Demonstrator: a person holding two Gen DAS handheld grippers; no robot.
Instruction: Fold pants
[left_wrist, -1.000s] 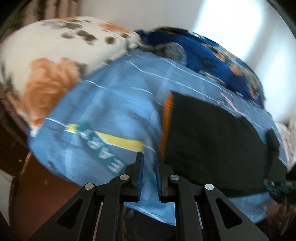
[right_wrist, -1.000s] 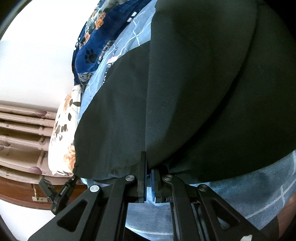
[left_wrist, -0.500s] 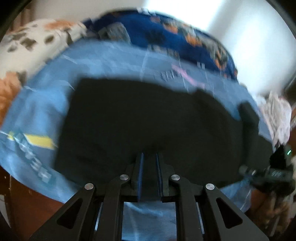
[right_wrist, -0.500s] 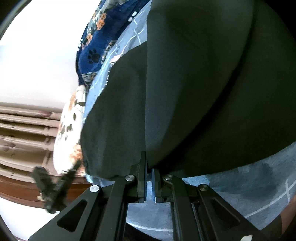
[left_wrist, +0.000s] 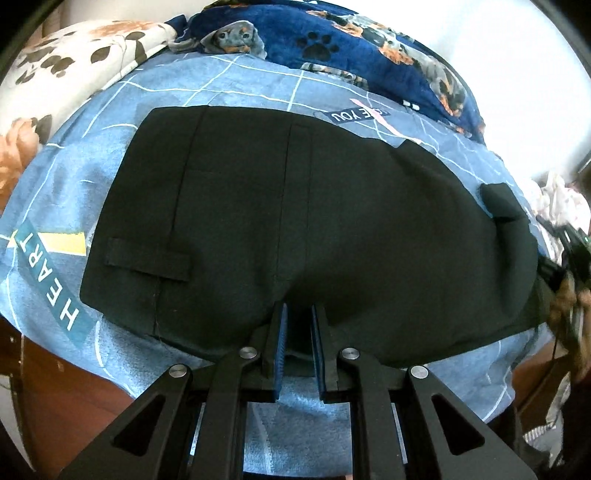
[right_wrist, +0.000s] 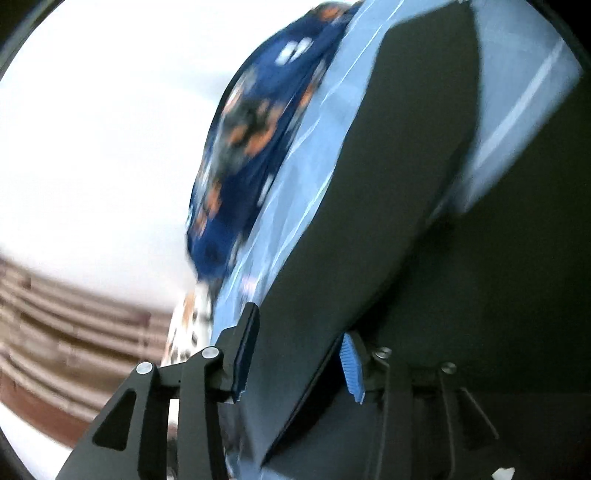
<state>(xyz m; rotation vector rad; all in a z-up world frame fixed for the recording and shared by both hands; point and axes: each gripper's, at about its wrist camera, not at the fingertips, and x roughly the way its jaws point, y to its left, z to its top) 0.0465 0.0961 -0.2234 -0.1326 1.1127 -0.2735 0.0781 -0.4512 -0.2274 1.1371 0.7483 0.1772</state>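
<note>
Mid-fold: black pants (left_wrist: 295, 229) spread flat on the blue sheet (left_wrist: 229, 85) ahead of the left tongs (left_wrist: 297, 325), slightly parted astride the near hem. Right tongs (right_wrist: 295, 347) released wide, cloth between the pads. Next, probably: clench both, carry the edge across.

Blue bedsheet (left_wrist: 236, 92) carries black pants (left_wrist: 295, 221), paw-print blanket (left_wrist: 351, 48), floral pillow (left_wrist: 74, 55).

On the blue bedsheet (left_wrist: 229, 88), a teal band at the left edge carries white capitals reading "HEART" (left_wrist: 46, 275). Farther back, a dark strip printed on the same sheet shows upside-down lettering that ends in "YOU" (left_wrist: 349, 115); the rest is unclear.
</note>
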